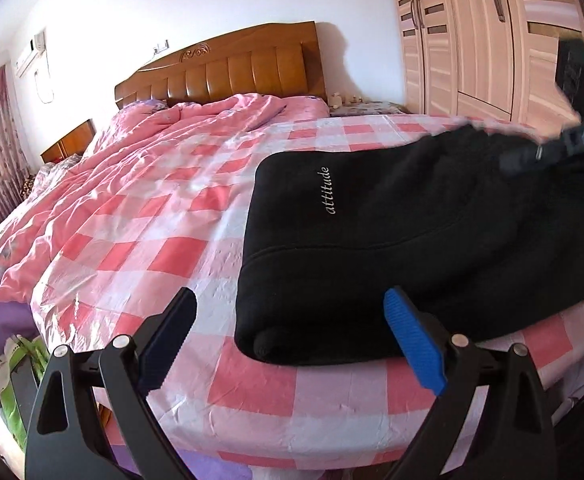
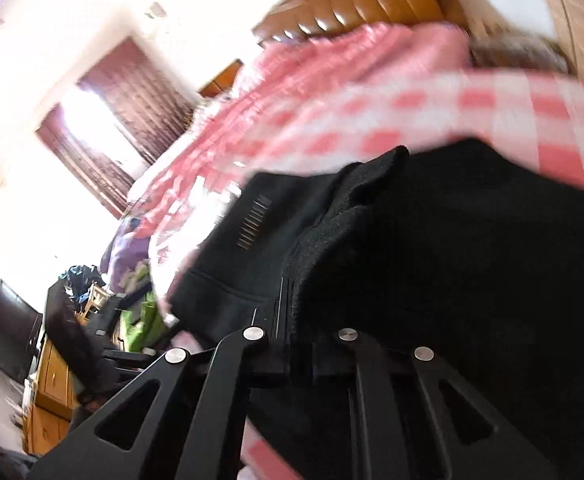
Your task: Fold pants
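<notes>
- The black pants (image 1: 431,232) lie folded on the pink-and-white checked sheet (image 1: 164,240), near the foot edge of the bed, well apart from the wooden headboard (image 1: 228,68).
- The word "attitude" (image 1: 329,190) is stitched in pale thread on the top layer of the pants, on the part facing the headboard.
- A crumpled pink quilt (image 1: 196,128) lies between the pants and the headboard.
- The left gripper (image 1: 292,340) hovers at the corner of the pants farthest from the headboard; its jaws stand wide apart and nothing is between them.
- One blue pad (image 1: 411,344) sits just beside the pants' near edge; whether it touches the cloth cannot be told.
- The right gripper (image 2: 292,316) has its jaws together, clamped on a bunched black fold of the pants (image 2: 371,216).
- From the left wrist view, the right gripper (image 1: 523,156) appears blurred at the pants' edge beside the pale wardrobe (image 1: 471,32).
</notes>
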